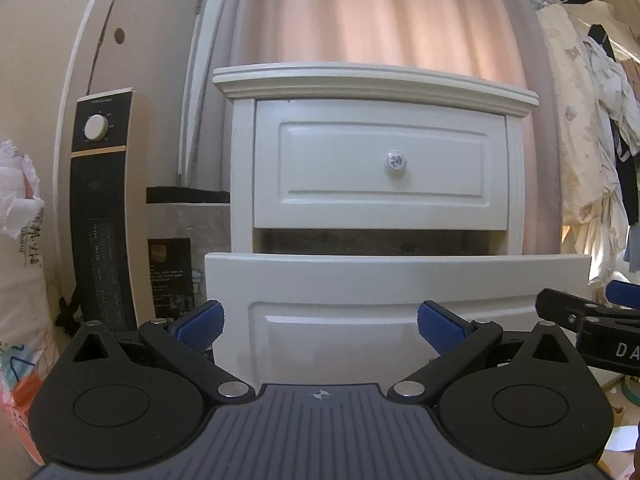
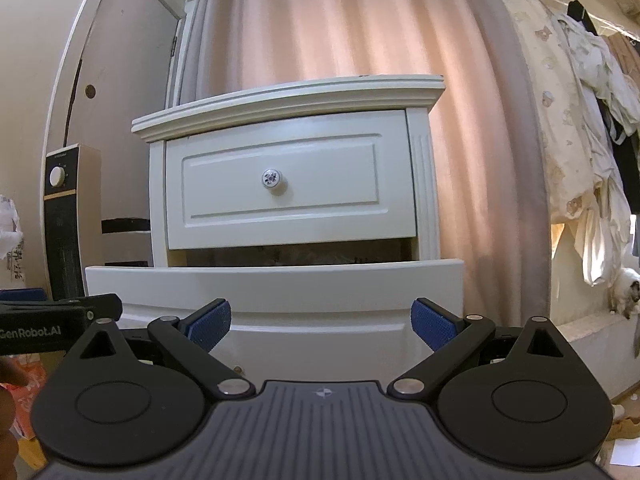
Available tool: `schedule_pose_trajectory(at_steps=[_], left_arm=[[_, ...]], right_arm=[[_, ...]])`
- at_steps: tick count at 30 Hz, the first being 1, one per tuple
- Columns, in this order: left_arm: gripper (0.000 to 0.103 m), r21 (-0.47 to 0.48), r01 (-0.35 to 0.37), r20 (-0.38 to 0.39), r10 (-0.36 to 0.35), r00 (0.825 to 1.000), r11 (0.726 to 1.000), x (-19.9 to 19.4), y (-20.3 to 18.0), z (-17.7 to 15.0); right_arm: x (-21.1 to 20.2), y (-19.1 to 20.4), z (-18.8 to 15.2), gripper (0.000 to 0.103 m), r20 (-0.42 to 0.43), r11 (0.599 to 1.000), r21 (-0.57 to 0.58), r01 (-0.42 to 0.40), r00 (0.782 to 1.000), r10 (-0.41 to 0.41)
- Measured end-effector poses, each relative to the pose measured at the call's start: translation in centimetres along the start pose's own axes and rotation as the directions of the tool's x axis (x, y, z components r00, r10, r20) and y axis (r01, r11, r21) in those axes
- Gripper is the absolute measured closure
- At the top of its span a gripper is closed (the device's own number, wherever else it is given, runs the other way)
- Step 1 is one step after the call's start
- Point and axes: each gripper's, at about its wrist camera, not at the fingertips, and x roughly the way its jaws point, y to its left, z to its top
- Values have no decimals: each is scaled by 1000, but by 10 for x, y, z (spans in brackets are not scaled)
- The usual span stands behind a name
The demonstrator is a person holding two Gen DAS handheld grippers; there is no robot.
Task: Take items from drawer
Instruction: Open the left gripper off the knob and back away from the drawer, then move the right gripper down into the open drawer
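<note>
Both grippers hang wide apart and empty in front of a white nightstand: the left gripper (image 1: 319, 322), blue pads spread, faces the front panel of the pulled-out lower drawer (image 1: 396, 280), while the right gripper (image 2: 321, 322), spread just as wide, hovers beside it at much the same height, its dark body edging into the left wrist view at the right. The drawer stands open beneath the closed upper drawer (image 1: 380, 164) with its patterned knob (image 1: 395, 159), but from this low angle both cameras look at the panel, not over it, and whatever lies inside is hidden behind its top edge; only a dark, mottled strip of the cavity shows between the two drawers. That is the main risk: a reach made from here would be blind, and fingers driven forward would likely strike the front panel or push the drawer shut rather than clear its rim. The gap under the upper drawer looks shallow, so a raised gripper could knock that drawer's lower edge. With the two grippers close together, they could also collide. A black tower heater (image 1: 102, 216) stands left of the nightstand, a pink curtain (image 1: 360, 12) behind.
</note>
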Motion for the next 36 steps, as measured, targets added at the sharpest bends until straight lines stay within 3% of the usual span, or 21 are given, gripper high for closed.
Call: schedule_pose_trajectory(at_steps=[19,25,36], left_arm=[[0,-41,26,14,-25,1000,999,26,21,26],[0,-93,72,17,-71,997,993,37,33,42],[0,-66,62,34,-60,998,996,72,43,60]], right_arm=[[36,0,21,0,-17,999,-50,-3,1000,2],[50,-3,37,0,-2,999,-29,-35,999,35],[93,2,63,0,-24,998,-13,-64,998,63]])
